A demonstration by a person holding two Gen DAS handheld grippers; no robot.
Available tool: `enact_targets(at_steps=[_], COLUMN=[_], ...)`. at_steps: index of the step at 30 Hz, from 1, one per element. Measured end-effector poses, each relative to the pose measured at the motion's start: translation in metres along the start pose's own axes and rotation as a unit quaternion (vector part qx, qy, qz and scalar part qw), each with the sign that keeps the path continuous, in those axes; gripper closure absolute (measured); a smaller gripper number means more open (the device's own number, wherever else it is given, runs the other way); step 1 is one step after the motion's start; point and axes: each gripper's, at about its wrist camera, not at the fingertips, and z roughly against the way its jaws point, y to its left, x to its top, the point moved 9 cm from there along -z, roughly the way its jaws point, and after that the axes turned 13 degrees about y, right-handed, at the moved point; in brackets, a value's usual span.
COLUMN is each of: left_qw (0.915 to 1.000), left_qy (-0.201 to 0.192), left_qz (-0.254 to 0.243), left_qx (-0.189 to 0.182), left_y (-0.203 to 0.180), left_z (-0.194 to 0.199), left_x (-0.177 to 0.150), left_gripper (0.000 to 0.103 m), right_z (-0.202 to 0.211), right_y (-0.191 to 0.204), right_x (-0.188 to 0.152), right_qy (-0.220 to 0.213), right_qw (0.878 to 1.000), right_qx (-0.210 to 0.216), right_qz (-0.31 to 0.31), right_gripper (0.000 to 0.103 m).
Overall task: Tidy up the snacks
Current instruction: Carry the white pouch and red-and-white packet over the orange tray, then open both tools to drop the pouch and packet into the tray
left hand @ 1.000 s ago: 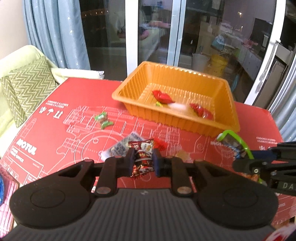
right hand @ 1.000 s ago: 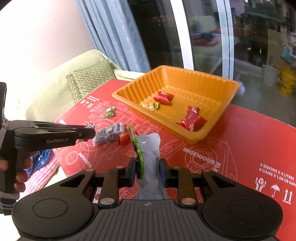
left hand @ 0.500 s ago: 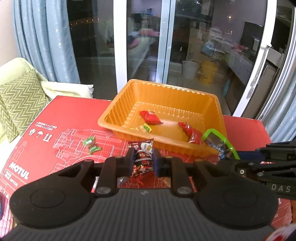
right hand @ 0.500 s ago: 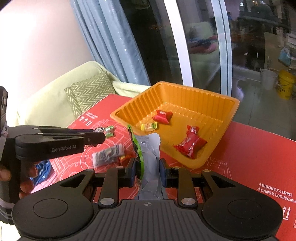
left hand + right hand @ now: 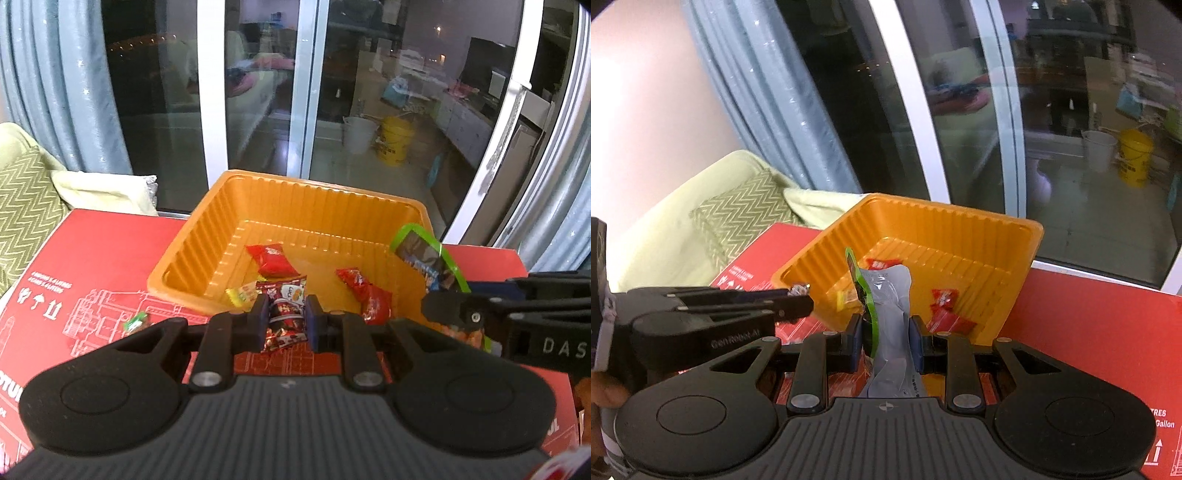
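My left gripper (image 5: 283,318) is shut on a small dark red candy packet (image 5: 283,314), held just before the near wall of the orange tray (image 5: 207,236). My right gripper (image 5: 884,341) is shut on a silver pouch with a green edge (image 5: 890,314), close to the tray (image 5: 960,229). In the left wrist view the same pouch (image 5: 428,254) shows at the tray's right corner, pinched by the right gripper (image 5: 448,308). Two red packets (image 5: 271,258) (image 5: 369,297) and a yellow candy (image 5: 242,293) lie in the tray. The left gripper (image 5: 798,295) also reaches in from the left of the right wrist view.
A green candy (image 5: 135,323) lies loose on the red printed cardboard (image 5: 92,266) covering the table. A pale green sofa with a zigzag cushion (image 5: 26,199) stands to the left. Glass sliding doors (image 5: 258,92) and blue curtains close off the far side behind the tray.
Both grippers have moved toward the tray with their snacks still held. The tray now looms larger, and the loose wrappers on the cardboard have dropped out of sight beneath them.
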Motion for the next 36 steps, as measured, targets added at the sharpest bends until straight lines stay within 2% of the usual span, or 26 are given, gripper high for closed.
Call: enact_targets(at_steps=[13,36], left_qw=[0.9997,0.9988], left_qy=[0.016,0.039], left_qz=[-0.012,-0.008], left_qx=[-0.015,-0.029], left_y=[-0.007,-0.008], left_z=[-0.036,-0.074], left_x=[0.03,0.043], left_gripper=[0.084,0.083], right_z=[-0.015,-0.025], right_y=[-0.02,-0.039], right_x=[0.018,0.028], right_qy=[0.0,0.005], right_qw=[0.999,0.998], right_qx=[-0.019,-0.04], right_qz=[-0.029,-0.056], right_gripper=[0.076,0.076])
